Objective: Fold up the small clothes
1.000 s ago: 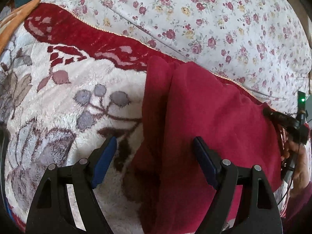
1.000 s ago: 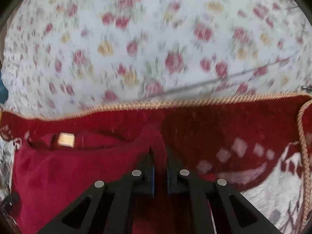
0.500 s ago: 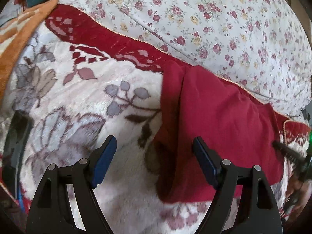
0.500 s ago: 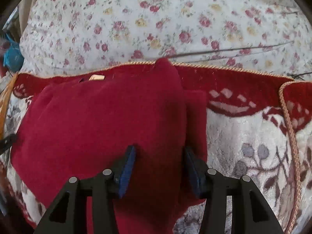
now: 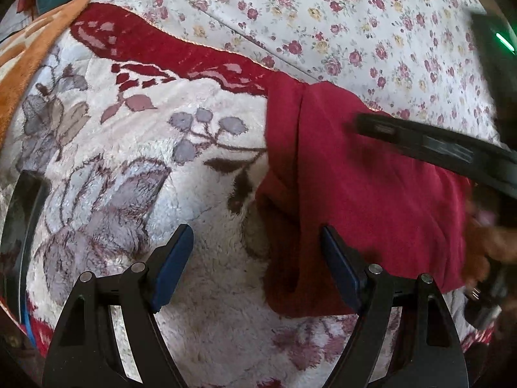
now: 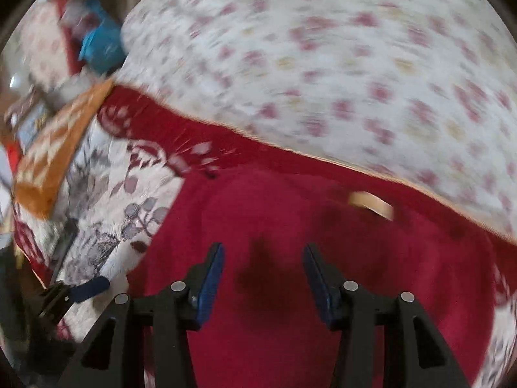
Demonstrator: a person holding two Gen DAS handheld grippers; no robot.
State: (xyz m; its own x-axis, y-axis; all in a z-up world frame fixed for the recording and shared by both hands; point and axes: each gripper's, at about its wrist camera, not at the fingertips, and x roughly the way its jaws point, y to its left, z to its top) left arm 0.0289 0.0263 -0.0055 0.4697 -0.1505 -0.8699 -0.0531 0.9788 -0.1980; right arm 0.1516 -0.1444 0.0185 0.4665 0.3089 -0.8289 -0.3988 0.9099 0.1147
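While both grippers hung over the bed, the widest thing under them was the flowered sheet (image 5: 323, 16), pale with small red and yellow roses, filling the far side. Against it lay a plush blanket (image 5: 129, 177), cream with grey leaves and a dark red border trimmed in gold cord. On that blanket, up against the red border, rested the red garment (image 5: 371, 194), folded over itself with a lengthwise crease near its left edge; a tan label (image 6: 371, 205) showed near its far end. An orange patterned cloth (image 5: 29, 55) lay off to the left, with something blue (image 6: 103, 48) beyond it.

The left gripper (image 5: 255, 266) stood wide open and held nothing, one finger above the blanket and the other over the garment's near edge. The right gripper (image 6: 263, 278) hovered over the middle of the garment, its jaws having just parted; they stood released, with nothing pinched between them. Its picture was blurred.
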